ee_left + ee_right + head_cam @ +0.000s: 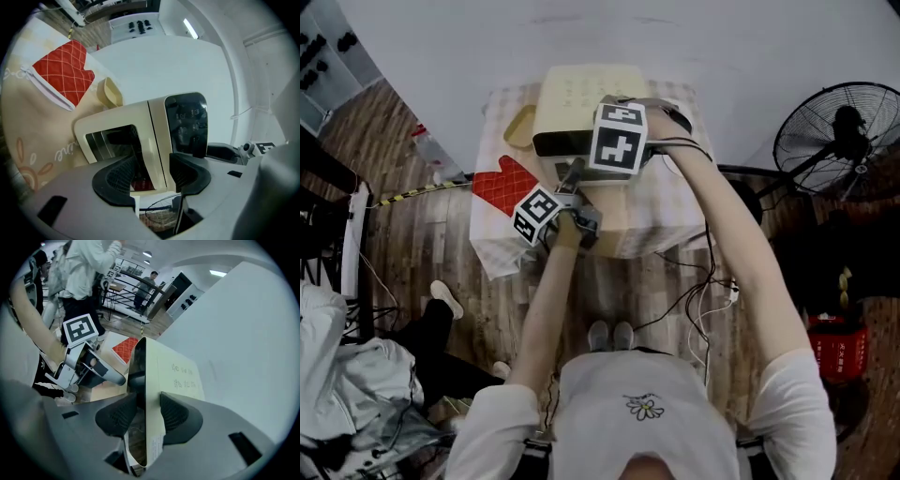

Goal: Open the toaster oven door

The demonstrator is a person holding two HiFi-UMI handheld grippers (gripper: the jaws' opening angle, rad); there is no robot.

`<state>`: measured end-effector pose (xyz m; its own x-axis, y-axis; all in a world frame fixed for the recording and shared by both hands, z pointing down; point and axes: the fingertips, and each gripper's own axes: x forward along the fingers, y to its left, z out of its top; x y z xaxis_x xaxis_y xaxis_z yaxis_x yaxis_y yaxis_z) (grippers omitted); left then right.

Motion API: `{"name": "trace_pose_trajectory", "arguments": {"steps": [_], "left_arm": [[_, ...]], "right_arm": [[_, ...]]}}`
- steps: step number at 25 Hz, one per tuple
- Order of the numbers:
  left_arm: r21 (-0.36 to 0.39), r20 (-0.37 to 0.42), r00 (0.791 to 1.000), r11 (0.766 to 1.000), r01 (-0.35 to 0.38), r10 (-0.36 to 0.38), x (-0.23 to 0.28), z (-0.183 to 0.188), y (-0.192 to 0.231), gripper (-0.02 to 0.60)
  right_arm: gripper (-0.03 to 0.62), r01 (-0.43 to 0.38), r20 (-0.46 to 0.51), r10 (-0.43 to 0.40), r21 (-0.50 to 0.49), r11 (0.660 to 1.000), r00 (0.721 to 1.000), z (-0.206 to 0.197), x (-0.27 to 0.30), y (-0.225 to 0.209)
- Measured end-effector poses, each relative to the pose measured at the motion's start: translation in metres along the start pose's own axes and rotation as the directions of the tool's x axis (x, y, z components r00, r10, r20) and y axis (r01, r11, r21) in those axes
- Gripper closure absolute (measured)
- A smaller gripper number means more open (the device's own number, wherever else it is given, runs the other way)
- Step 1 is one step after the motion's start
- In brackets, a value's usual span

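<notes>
- The oven [581,98] stands on a cloth-covered tabletop [652,211], close to a white wall.
- The right tool [143,411] sits at the oven's upper right front corner. Its jaws pinch that edge, one pad on the cream top and the other against the dark front.
- The left tool [152,176] is held level in front of the oven and lower than the right one. Its jaws are spread wide and grip nothing.
- Beyond the left tool's gap are the cream post [157,136] between the oven opening and the dark control panel [187,122].
- The opening [115,143] shows shiny inner walls. The door [157,213] seems to be folded down under the left tool's jaws, its glass catching reflections, though this is hard to make out for sure.
- A red quilted mitt [504,186] lies flat on the cloth to the left of the oven, apart from it.
- A tan scoop [520,127] lies just beside the oven's left side, behind the mitt.
- A floor fan [834,141] stands on the wooden floor to the right, well apart from the tabletop.
</notes>
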<state>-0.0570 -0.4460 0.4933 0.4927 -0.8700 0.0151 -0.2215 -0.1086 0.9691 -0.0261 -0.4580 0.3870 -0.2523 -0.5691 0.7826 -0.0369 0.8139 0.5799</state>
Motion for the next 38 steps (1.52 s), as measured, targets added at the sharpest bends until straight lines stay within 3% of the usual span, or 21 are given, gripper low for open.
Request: {"name": "trace_pose_trajectory", "arguments": {"steps": [8,14,18,21,38], "left_arm": [[-0.036,-0.017,1.0,0.999,0.015,-0.016,0.01,-0.014,0.004,0.36],[-0.083,0.013,1.0,0.997,0.004,-0.003,0.011,-0.009,0.014,0.411],[-0.112,0.031,0.999,0.993,0.048,-0.045,0.015,-0.006,0.015,0.424],[-0.12,0.046,0.994,0.987,0.103,-0.099,0.016,-0.005,0.008,0.502],[-0.132,0.094,0.99,0.984,0.119,-0.107,0.014,-0.005,0.006,0.512]], "right_arm": [[0.442,-0.003,0.013,0.003,0.007,1.0,1.0,-0.002,0.0,0.002],[0.442,0.005,0.03,-0.005,0.017,1.0,1.0,-0.002,-0.002,0.002],[0.442,-0.003,0.026,0.003,0.006,1.0,1.0,-0.002,-0.001,0.002],[0.442,-0.006,0.029,0.006,0.006,1.0,1.0,-0.002,-0.001,0.001],[0.441,0.001,0.076,-0.004,0.047,0.999,0.997,-0.001,-0.004,-0.001]]}}
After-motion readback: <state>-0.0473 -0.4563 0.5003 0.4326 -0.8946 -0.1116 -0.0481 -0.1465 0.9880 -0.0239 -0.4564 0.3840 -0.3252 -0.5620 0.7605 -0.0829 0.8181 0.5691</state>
